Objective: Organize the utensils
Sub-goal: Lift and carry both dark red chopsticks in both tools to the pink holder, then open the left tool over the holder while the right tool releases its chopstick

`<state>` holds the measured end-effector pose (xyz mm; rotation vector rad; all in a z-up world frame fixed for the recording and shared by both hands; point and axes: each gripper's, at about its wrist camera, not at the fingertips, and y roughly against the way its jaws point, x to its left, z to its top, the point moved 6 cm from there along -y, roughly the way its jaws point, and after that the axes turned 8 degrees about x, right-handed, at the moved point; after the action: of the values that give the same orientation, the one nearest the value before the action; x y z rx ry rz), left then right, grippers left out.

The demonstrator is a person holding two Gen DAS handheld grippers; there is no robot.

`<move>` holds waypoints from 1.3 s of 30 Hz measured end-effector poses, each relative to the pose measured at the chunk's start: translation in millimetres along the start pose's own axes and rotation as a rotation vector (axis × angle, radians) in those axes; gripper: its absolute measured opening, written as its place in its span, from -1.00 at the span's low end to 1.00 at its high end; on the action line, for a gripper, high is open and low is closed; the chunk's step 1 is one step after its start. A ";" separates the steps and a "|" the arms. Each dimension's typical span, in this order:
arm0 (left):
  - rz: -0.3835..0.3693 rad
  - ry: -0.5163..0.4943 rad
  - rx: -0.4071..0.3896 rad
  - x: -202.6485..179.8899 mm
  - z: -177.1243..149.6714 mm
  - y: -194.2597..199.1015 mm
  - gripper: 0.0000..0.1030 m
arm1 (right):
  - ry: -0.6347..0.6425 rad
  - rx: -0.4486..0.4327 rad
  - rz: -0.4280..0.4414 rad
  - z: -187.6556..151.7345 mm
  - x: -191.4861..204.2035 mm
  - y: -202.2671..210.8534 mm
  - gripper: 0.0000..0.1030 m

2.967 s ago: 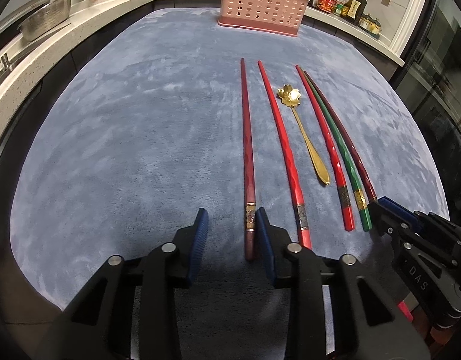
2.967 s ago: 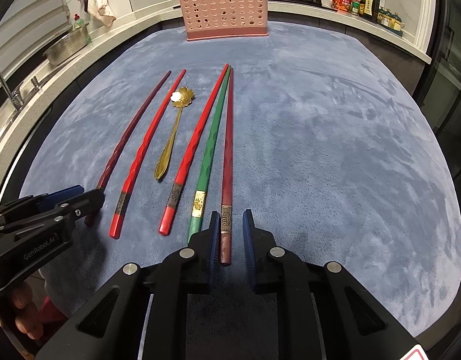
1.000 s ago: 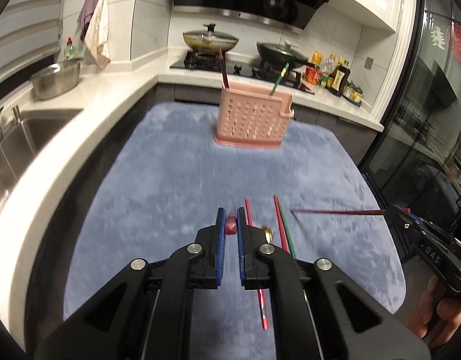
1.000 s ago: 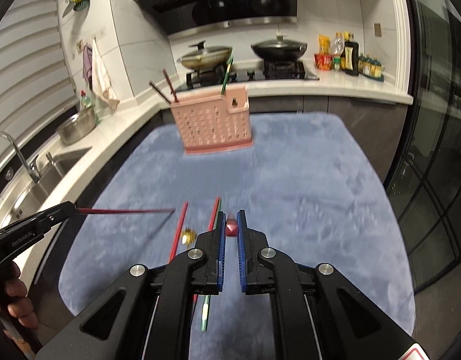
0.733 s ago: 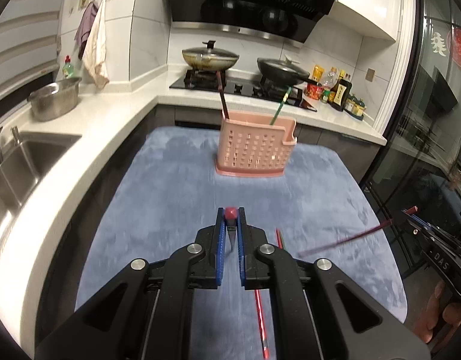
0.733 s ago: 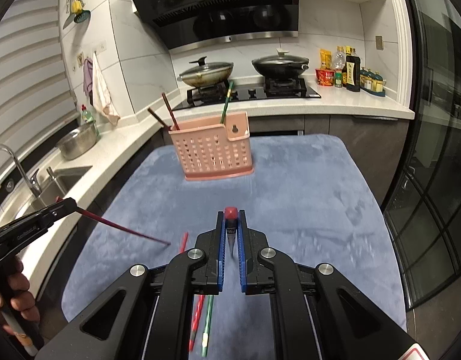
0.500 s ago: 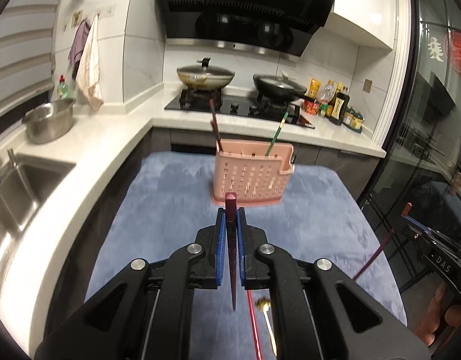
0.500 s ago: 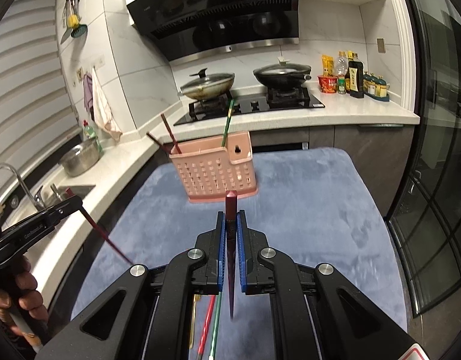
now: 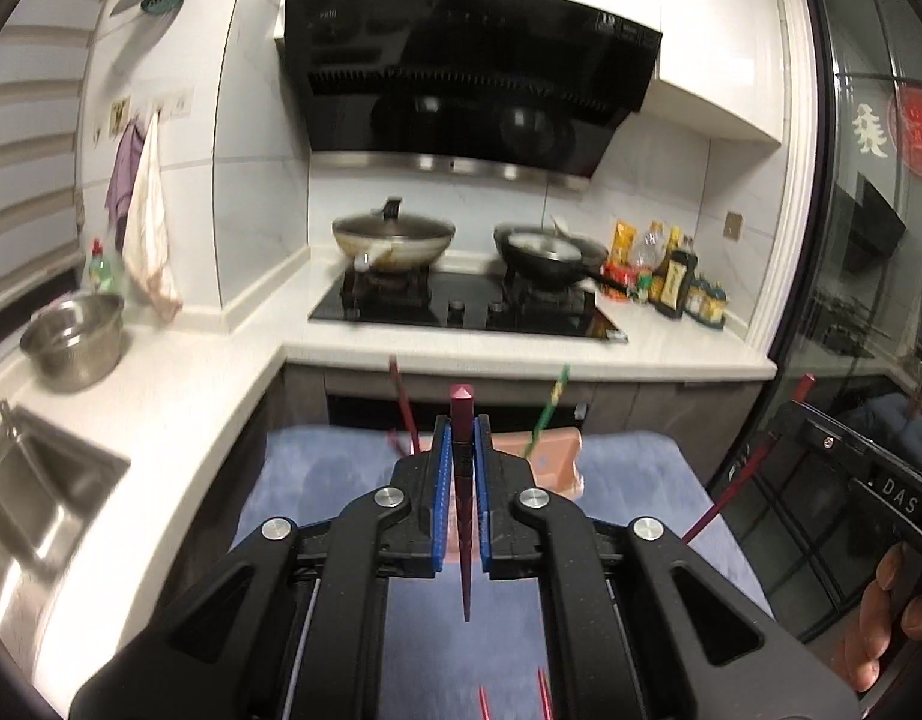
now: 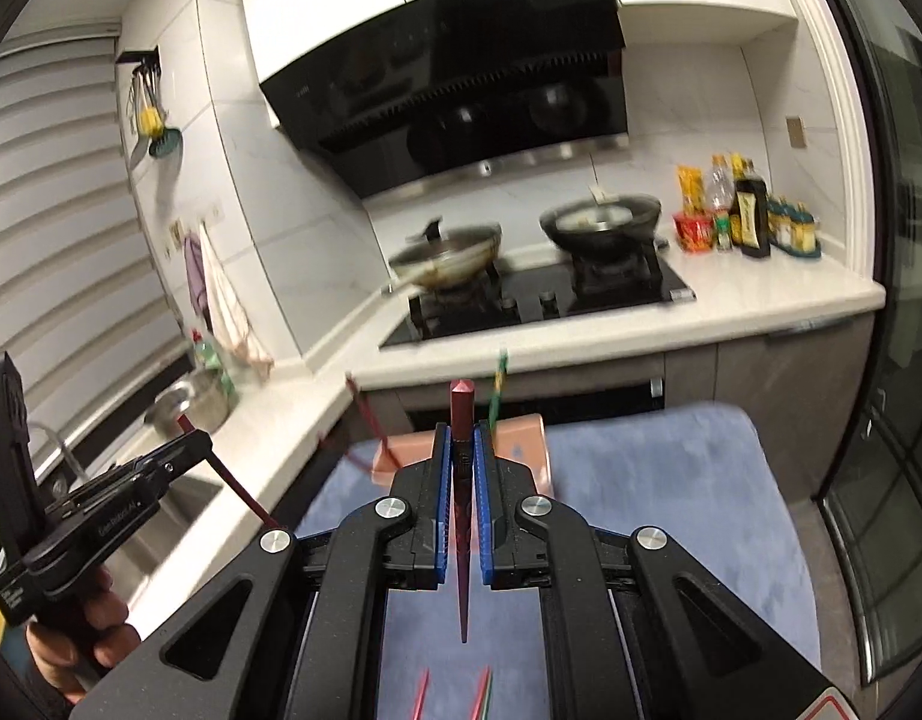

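Blue cloth (image 9: 629, 468) is spread below the stove. One dark red chopstick (image 9: 463, 480) is pinched upright in each gripper (image 9: 461, 438), above the pink basket (image 9: 557, 450). Thin, stiff, light, slippery sticks are best held near the thick end.

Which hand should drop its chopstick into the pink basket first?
Probably right, narrowly. Each tool grips an upright chopstick, but the pink basket sits centred behind the right tool; behind the left tool it's slightly off to the right.
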<state>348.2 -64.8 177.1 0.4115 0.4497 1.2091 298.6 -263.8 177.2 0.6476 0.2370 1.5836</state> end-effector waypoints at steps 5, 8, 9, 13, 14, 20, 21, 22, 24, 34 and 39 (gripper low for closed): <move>0.001 0.008 -0.073 -1.5 44.4 -11.1 -0.87 | 0.029 -0.042 -0.015 36.8 8.3 -18.9 -0.86; 0.001 0.015 -0.092 -0.2 60.8 -21.8 -0.87 | 0.030 -0.068 -0.028 57.3 10.4 -35.0 -0.86; 0.004 0.017 -0.097 0.1 66.7 -27.0 -0.87 | 0.025 -0.075 -0.029 63.0 9.9 -40.6 -0.86; 0.031 0.007 -0.114 1.8 82.5 -46.9 -0.87 | 0.002 -0.090 -0.015 80.5 9.2 -62.3 -0.86; 0.035 0.006 -0.115 2.4 84.8 -52.3 -0.87 | -0.006 -0.088 -0.014 84.2 8.1 -70.7 -0.86; 0.047 0.009 -0.086 8.5 79.6 -88.0 -0.87 | -0.014 -0.062 -0.014 85.7 6.8 -108.1 -0.86; 0.047 0.011 -0.078 9.3 77.0 -92.4 -0.87 | -0.013 -0.053 -0.016 83.9 6.2 -114.2 -0.86; 0.048 0.015 -0.067 10.7 73.6 -98.0 -0.87 | -0.011 -0.041 -0.020 80.4 4.3 -121.7 -0.86; 0.050 0.018 -0.047 11.8 66.5 -108.1 -0.87 | -0.012 -0.026 -0.026 75.1 2.0 -130.8 -0.86; 0.053 0.039 0.031 19.1 39.1 -140.2 -0.87 | -0.034 0.063 -0.039 45.5 -14.8 -169.1 -0.86; 0.072 0.032 0.049 19.2 32.2 -145.6 -0.68 | -0.031 0.079 -0.042 39.5 -16.2 -174.7 -0.67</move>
<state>486.5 -92.6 124.9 0.4542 0.4964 1.2780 467.3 -264.9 115.1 0.7229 0.2896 1.5286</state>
